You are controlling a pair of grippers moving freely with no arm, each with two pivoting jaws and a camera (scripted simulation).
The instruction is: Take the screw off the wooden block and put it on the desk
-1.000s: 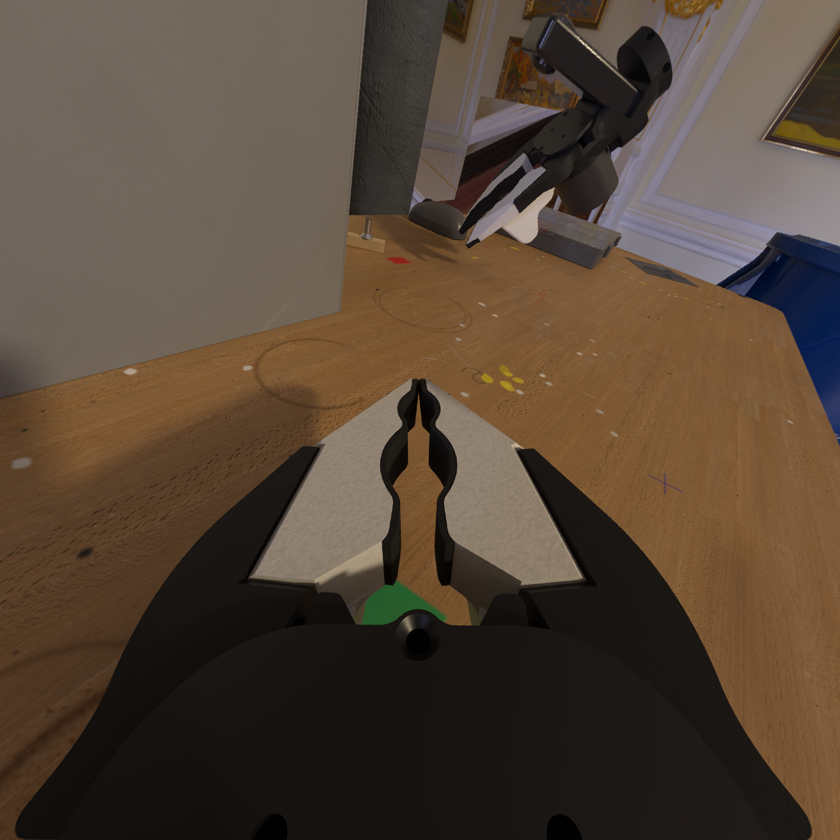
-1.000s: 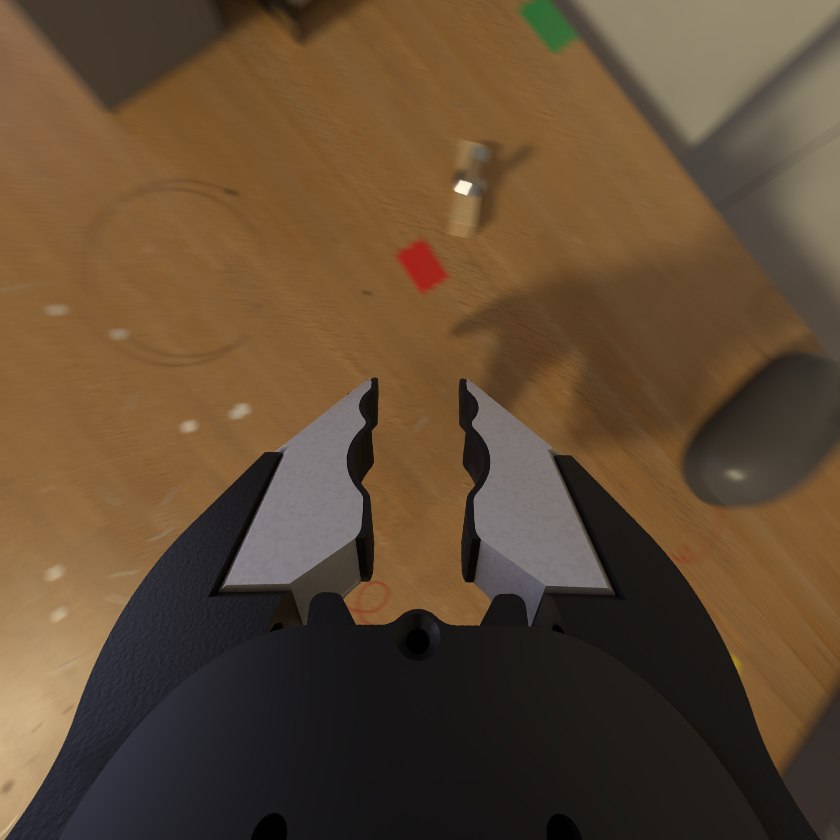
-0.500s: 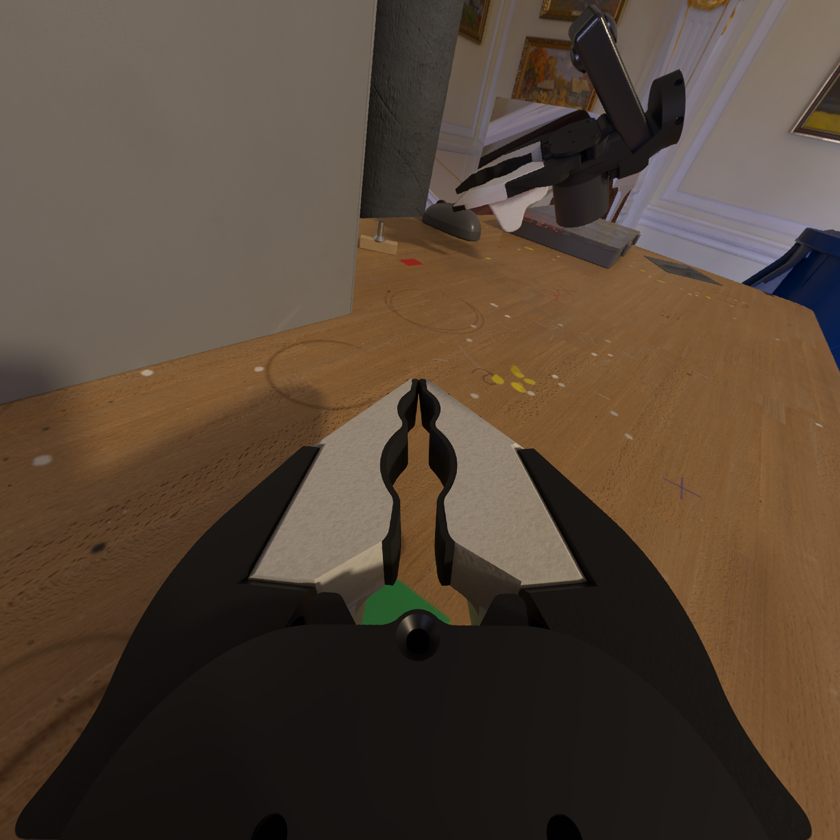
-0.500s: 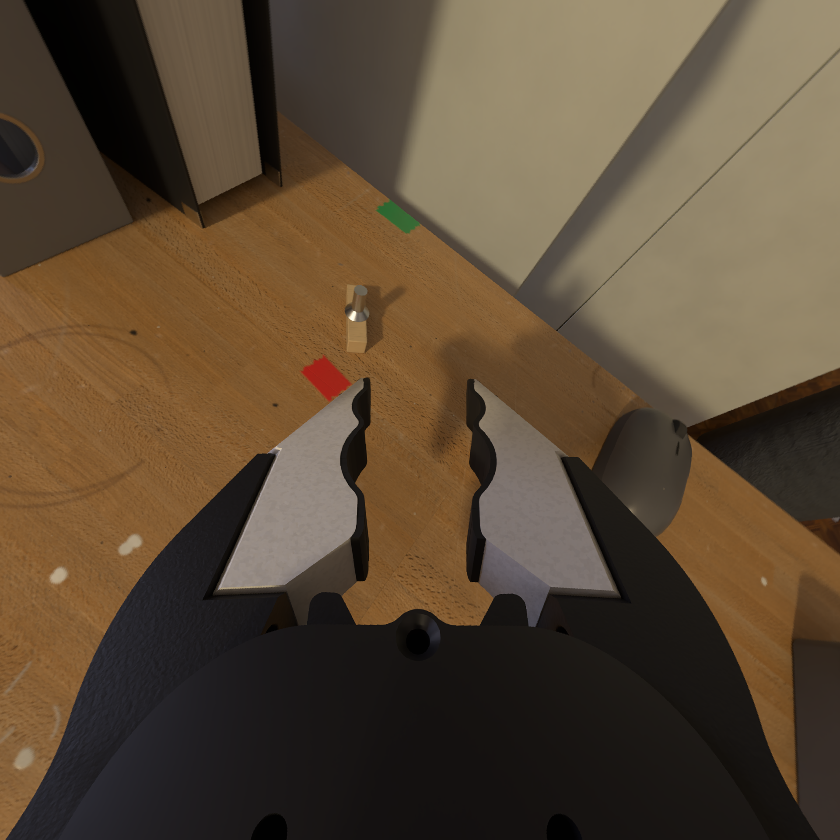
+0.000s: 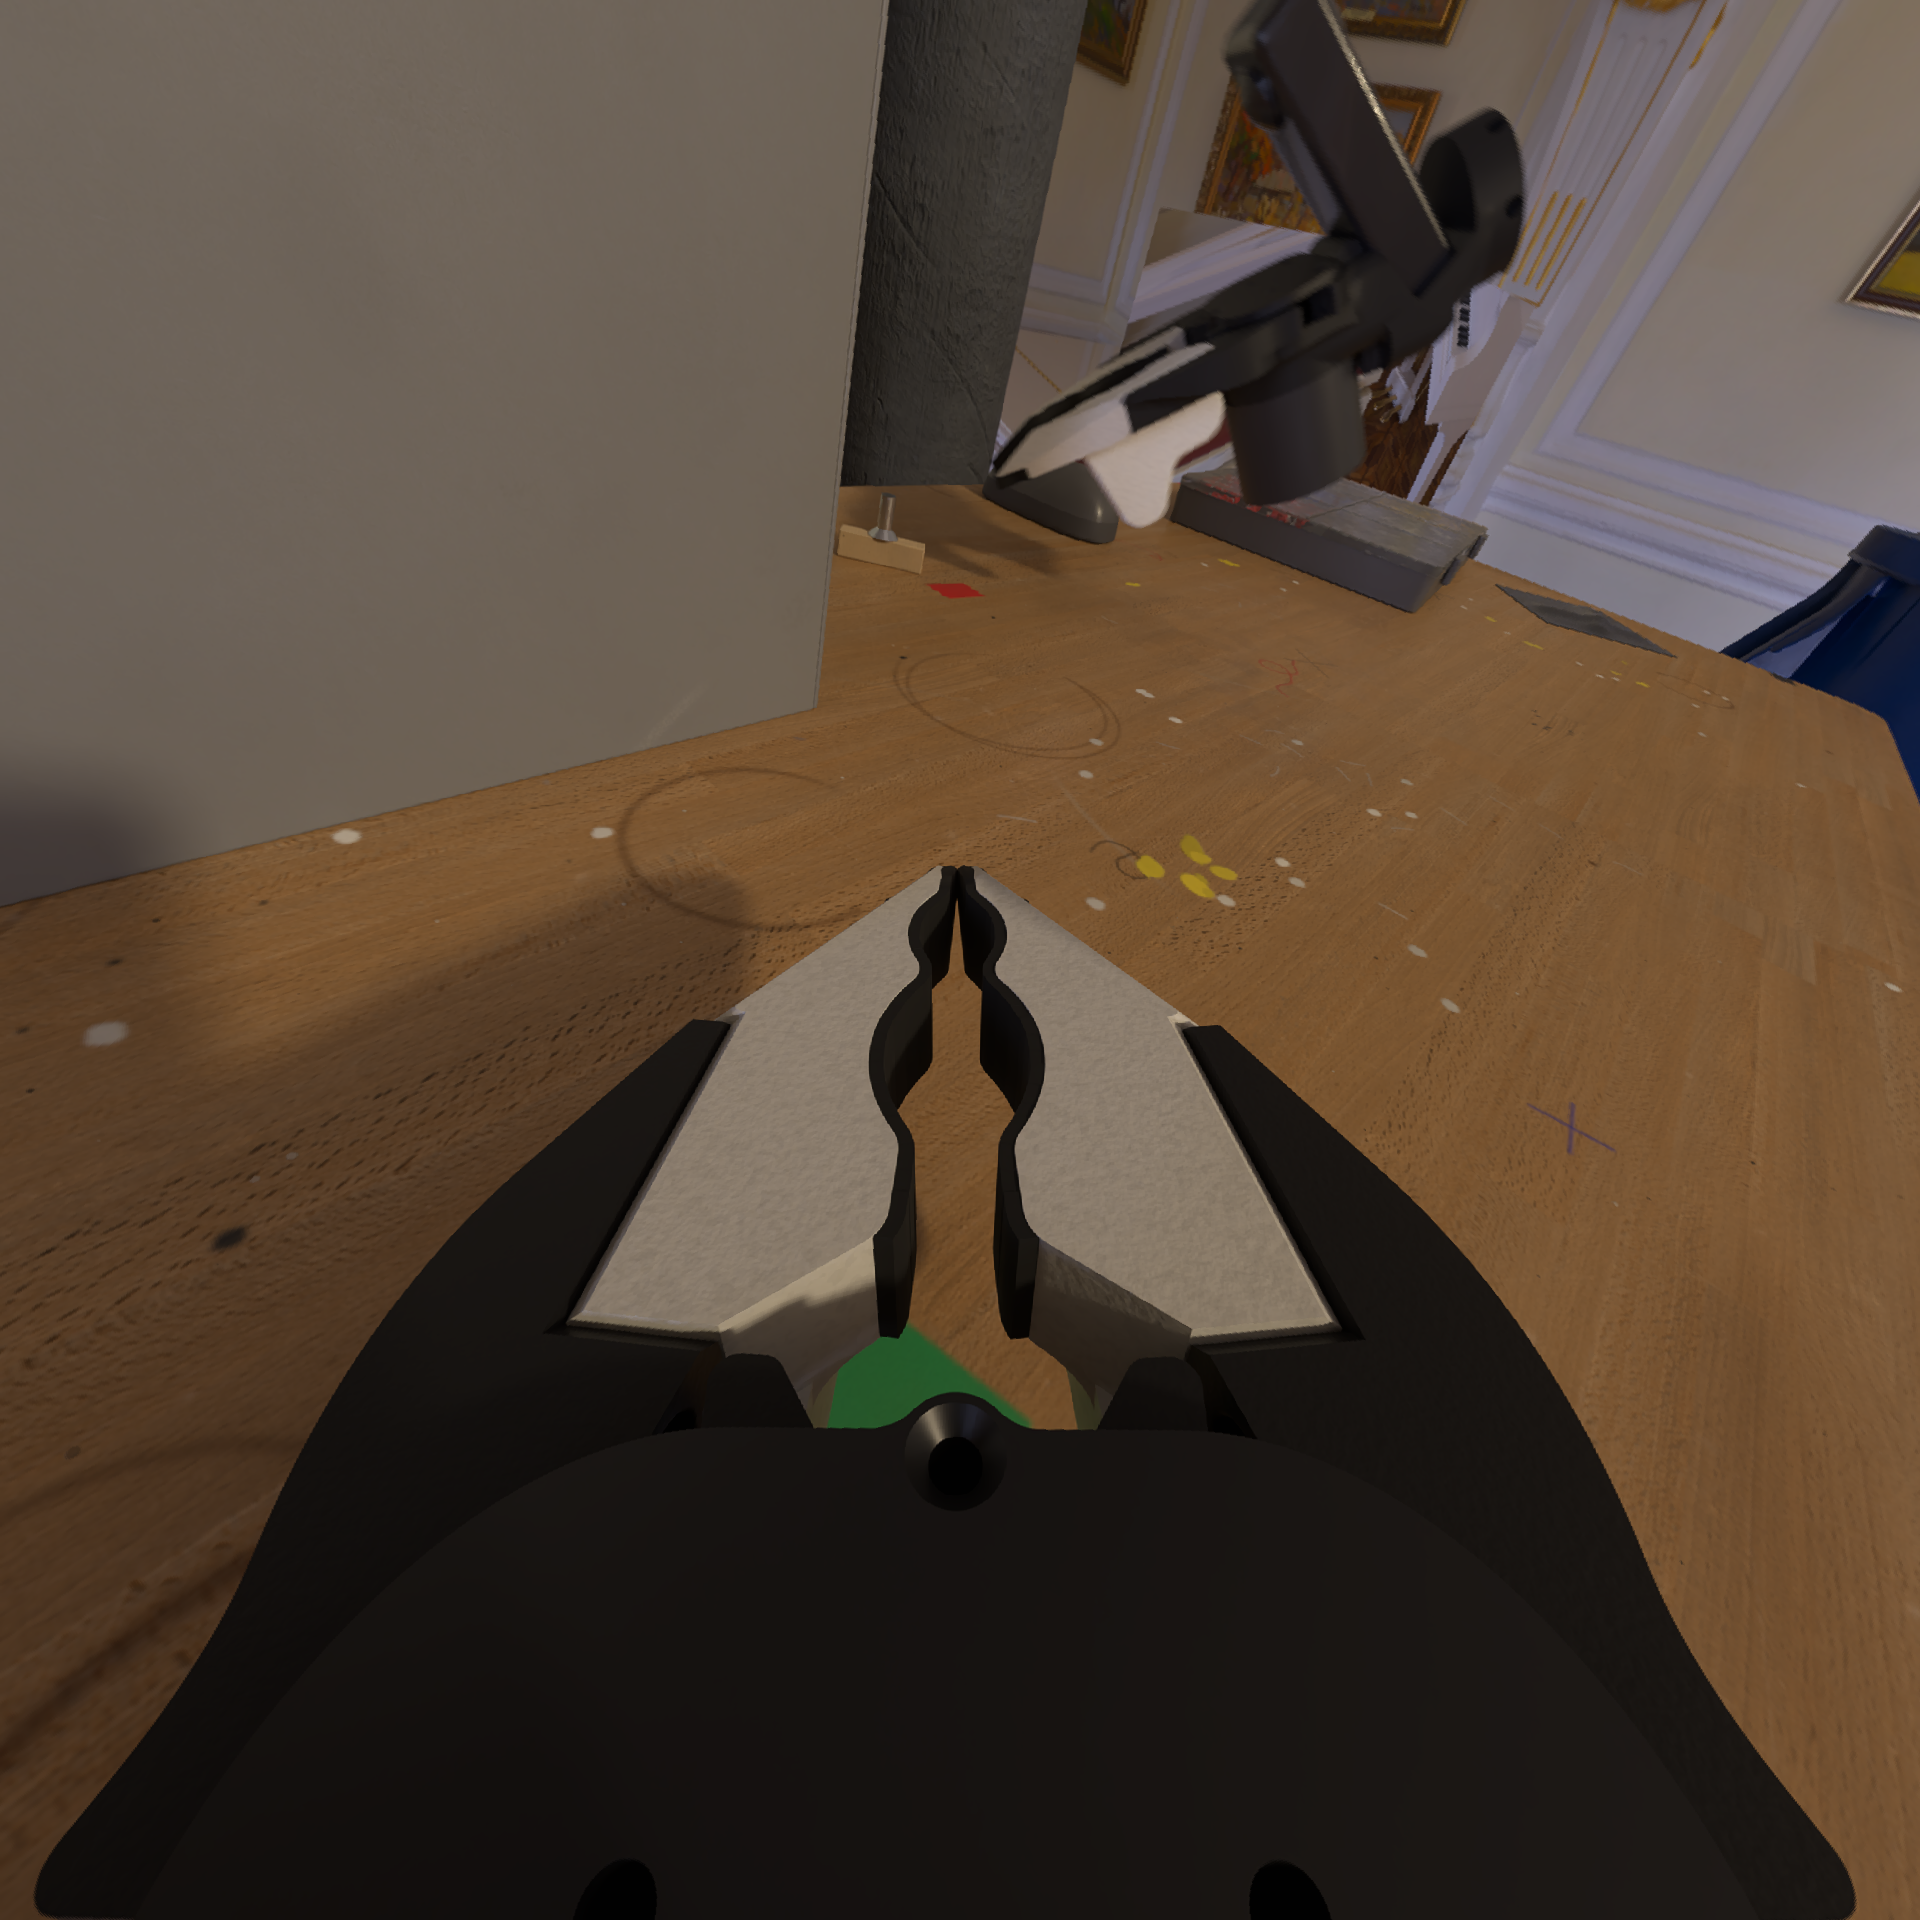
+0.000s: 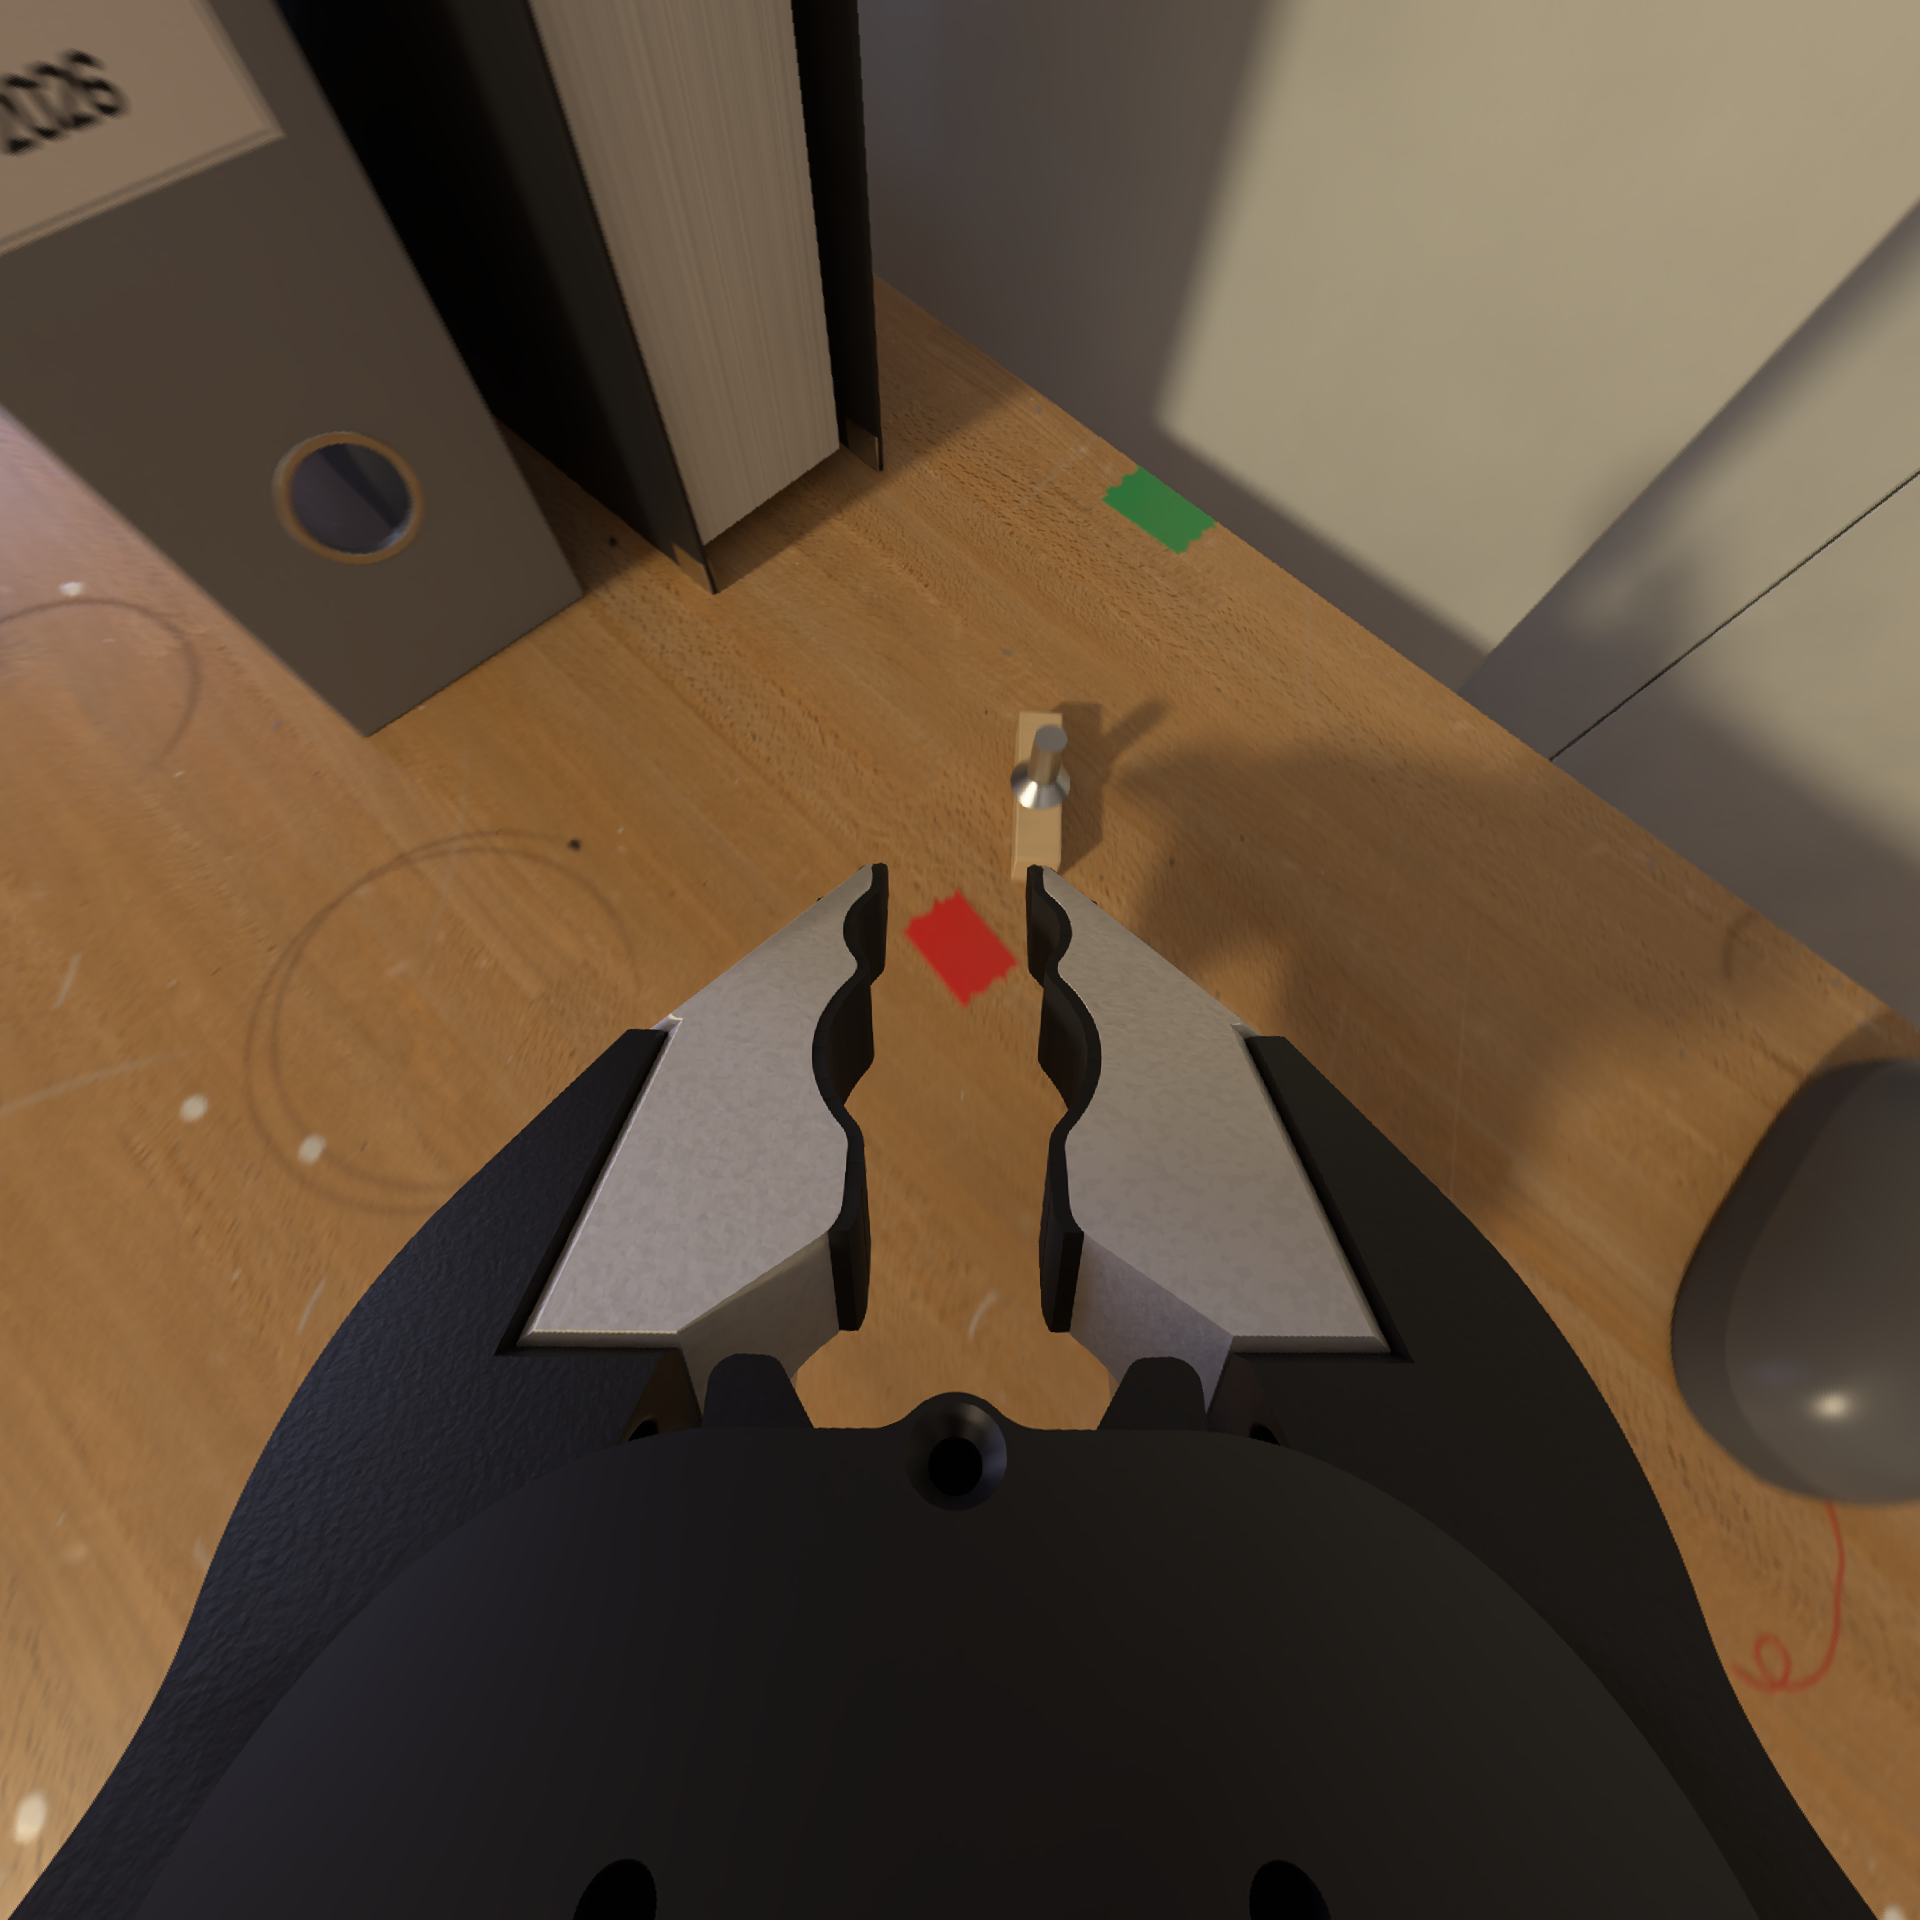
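Observation:
A silver screw [image 6: 1039,771] stands upright on a small pale wooden block [image 6: 1037,826] on the wooden desk [image 6: 727,727]. My right gripper [image 6: 956,883] is open and empty, hovering above the desk a little short of the block, over a red marker [image 6: 958,945]. In the left wrist view the screw [image 5: 886,516] and block [image 5: 881,548] sit far off beside a grey panel, with the right gripper [image 5: 1023,457] above and to their right. My left gripper [image 5: 956,878] is shut and empty, low over the desk.
A grey binder [image 6: 260,416] and a black-covered book [image 6: 707,260] stand behind the block on the left. Beige panels [image 6: 1507,312] rise on the right. A green marker [image 6: 1156,507], a dark grey mouse [image 6: 1818,1278] and a grey case [image 5: 1330,535] lie nearby.
My right gripper has tilted forward and moved closer to the block, and its jaws stand slightly narrower. The left gripper has stayed shut and nearly still.

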